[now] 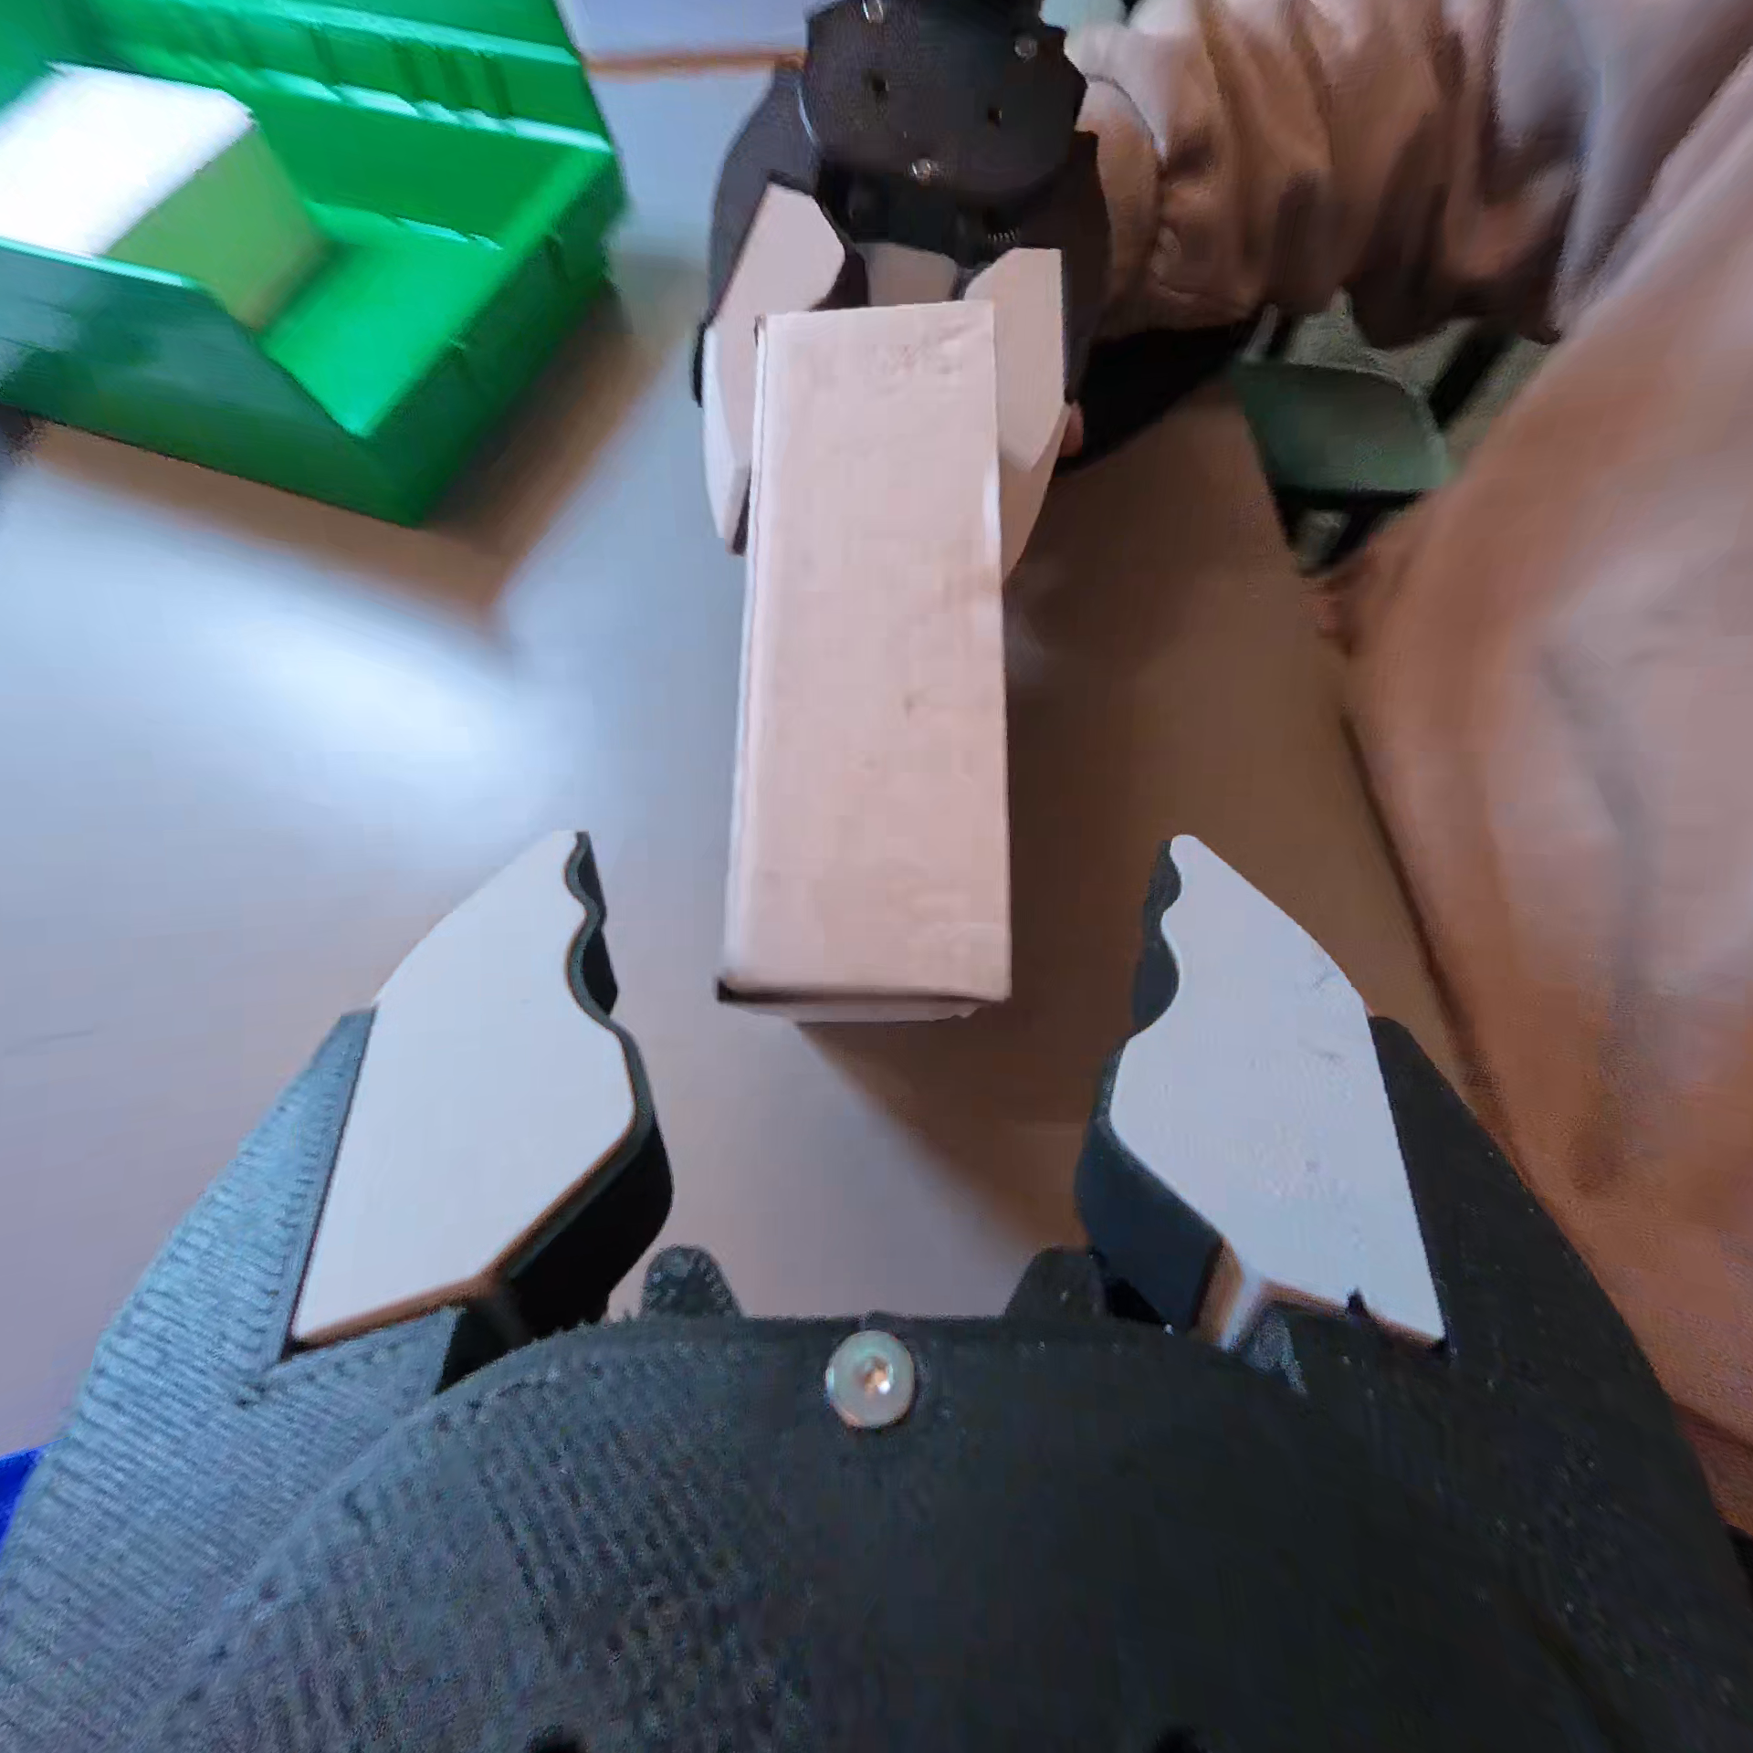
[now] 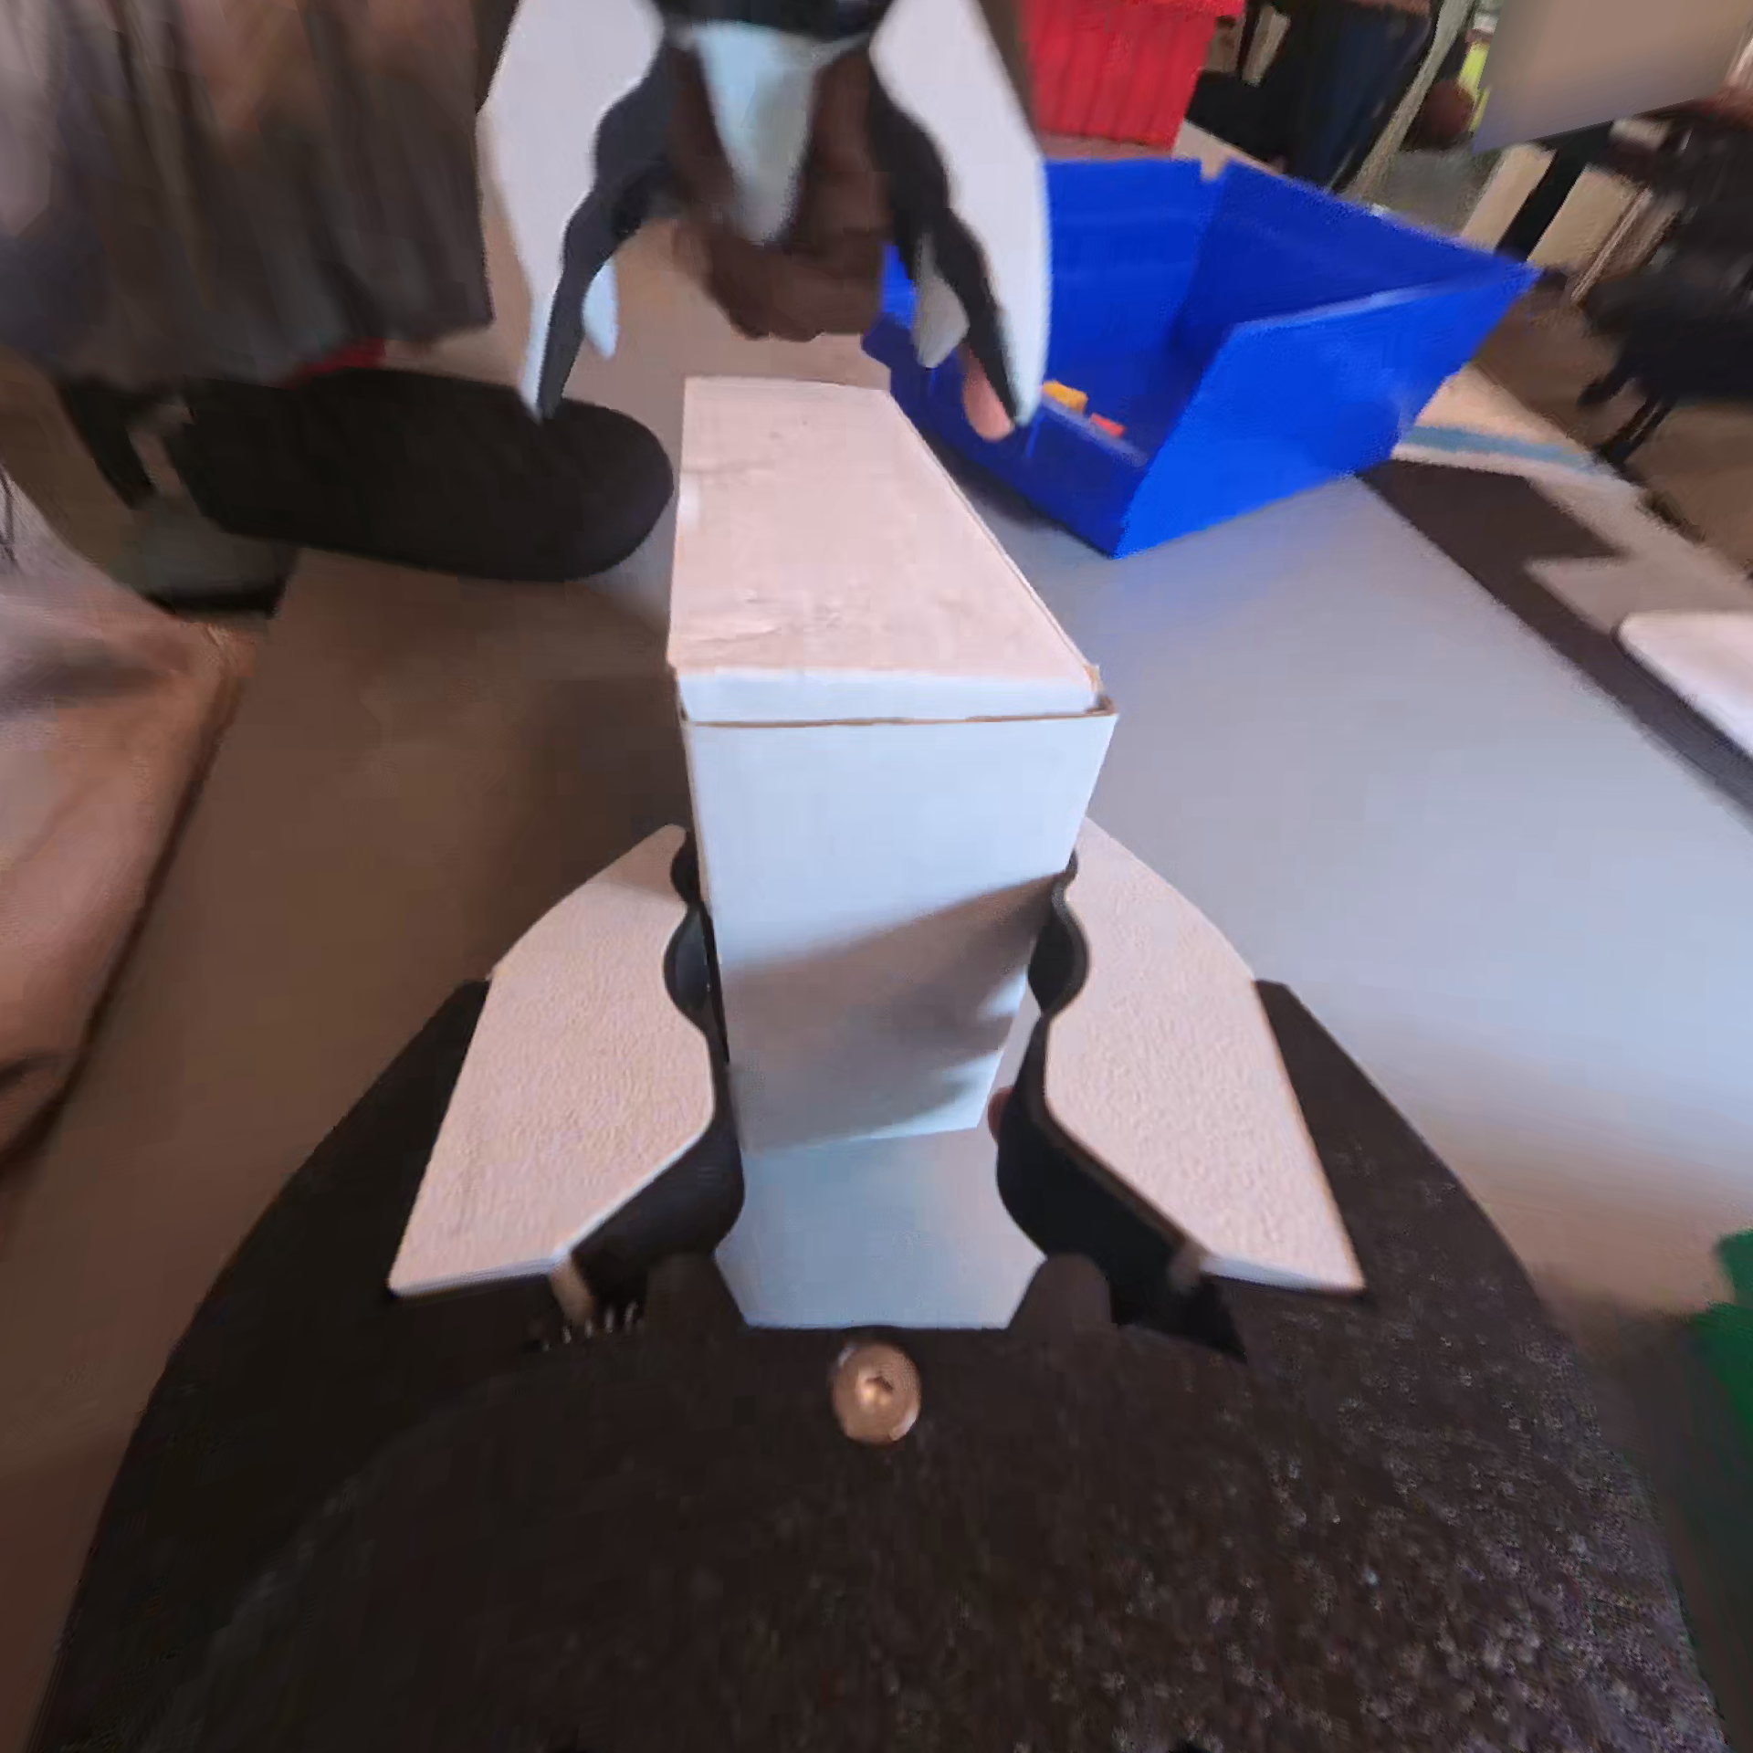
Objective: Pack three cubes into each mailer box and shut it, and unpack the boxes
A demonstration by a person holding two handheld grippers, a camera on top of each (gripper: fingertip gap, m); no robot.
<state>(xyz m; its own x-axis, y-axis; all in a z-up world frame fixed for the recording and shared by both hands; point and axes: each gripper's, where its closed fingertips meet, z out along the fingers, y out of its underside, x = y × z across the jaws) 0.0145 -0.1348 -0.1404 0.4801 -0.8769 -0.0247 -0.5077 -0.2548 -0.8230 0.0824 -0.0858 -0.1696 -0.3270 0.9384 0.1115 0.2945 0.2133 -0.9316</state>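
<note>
Box (image 2: 873,607) shut, lid down flush, standing on table (image 2: 1328,806) as landmark for everything else. Right gripper (image 2: 877,949) clamped on near end of box, both fingers pressed against its side walls. Left gripper (image 1: 877,882) spread wide at far end of box, holding nothing, fingertips just short of that end and not touching it. Blue bin (image 2: 1262,379) beyond box on one side, with small coloured pieces inside, probably cubes (image 2: 1081,403), too blurred to count. Green bin (image 1: 313,256) off to other side of box, holding something white, possibly another box; cannot say for sure.

Judged from closed lid: packing of this box looks finished, or unpacking not yet begun; cannot tell which, since contents stay hidden. Either way more remains — at least one further box, and cubes left in blue bin.

No brand, label or legible writing on box, bins or grippers; only faint scuffs on lid.
</note>
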